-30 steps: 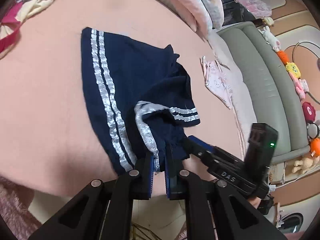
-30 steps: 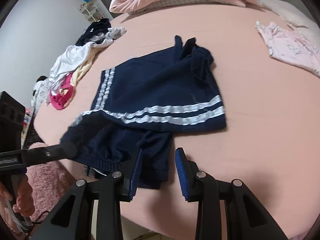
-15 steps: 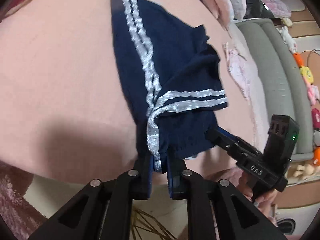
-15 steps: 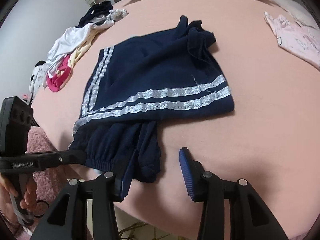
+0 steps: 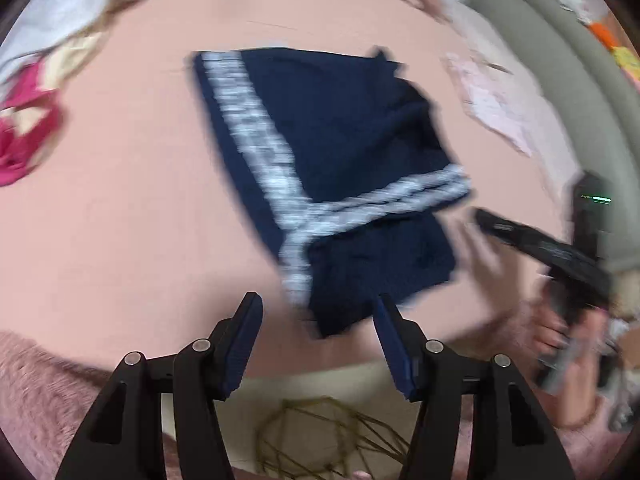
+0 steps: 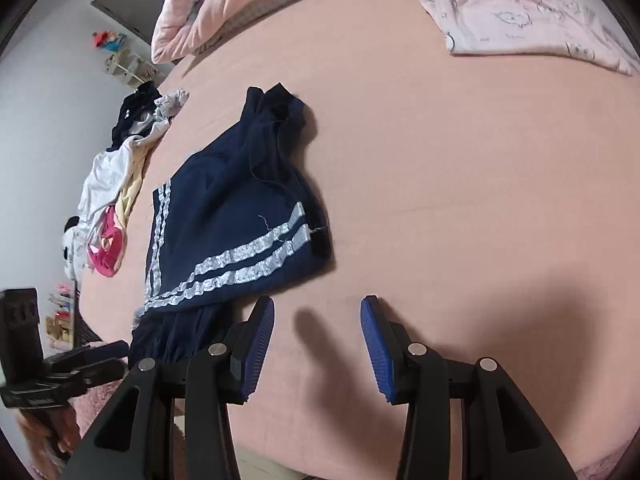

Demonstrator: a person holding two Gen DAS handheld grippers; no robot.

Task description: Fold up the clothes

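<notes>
Currently the pink bed (image 6: 460, 184) is carrying everything; the navy garment (image 6: 240, 208) is lying partly folded near the bed's near edge, its gathered waistband end (image 6: 172, 336) reaching that edge. White lace stripes (image 6: 240, 264) are running across the top layer. A heap of unfolded clothes (image 6: 116, 192) is sitting at the left edge, and a pink printed garment (image 6: 520, 28) is lying flat toward the far right corner, well apart.

Left gripper (image 5: 318, 320): jaws standing wide apart, holding nothing, hovering just over the garment's near corner; view blurred. Right gripper (image 6: 318, 320): jaws likewise spread and empty, hovering over bare sheet just beside the garment's right edge.

Judgement: fabric is looking light, soft and limp, so it will be sagging and sliding on the sheet. Best hold is probably the hemmed striped corner (image 6: 316, 236) and the thicker waistband, pinching all layers together.
</notes>
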